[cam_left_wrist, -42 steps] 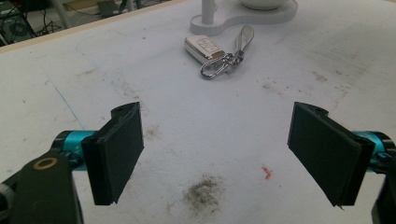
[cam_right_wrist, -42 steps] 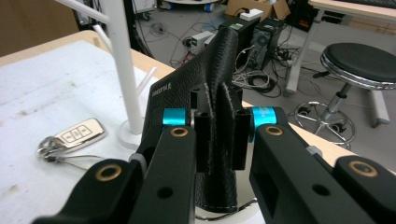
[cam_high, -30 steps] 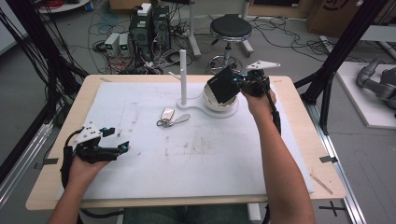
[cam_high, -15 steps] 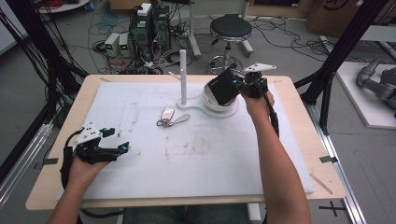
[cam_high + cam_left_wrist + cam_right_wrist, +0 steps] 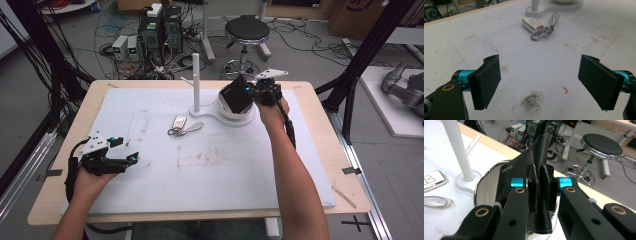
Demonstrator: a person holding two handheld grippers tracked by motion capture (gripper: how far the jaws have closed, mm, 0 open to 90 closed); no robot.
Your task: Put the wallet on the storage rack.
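- Over the white bowl (image 5: 235, 114) at the far right of the table (image 5: 310, 150), a black leather wallet (image 5: 236, 93) is held up by the right gripper (image 5: 257, 92).
- Seen in the right gripper view, the wallet (image 5: 534, 162) is pinched between the pressed-together jaws of the right gripper (image 5: 540, 192), with its lower edge hanging just inside the bowl (image 5: 485, 187).
- Just beside the bowl, a white upright post (image 5: 196, 82) is seen standing on a white base that is joined to the bowl's stand.
- A key fob with a strap (image 5: 182, 125) is seen lying flat on the table, near the post's base.
- At the near left, the left gripper (image 5: 117, 160) is rested on the table, well apart from the fob.
- Its jaws are spread wide over bare, smudged table surface, with nothing between them; the left gripper (image 5: 540, 82) is pointed toward the key fob (image 5: 534, 24).
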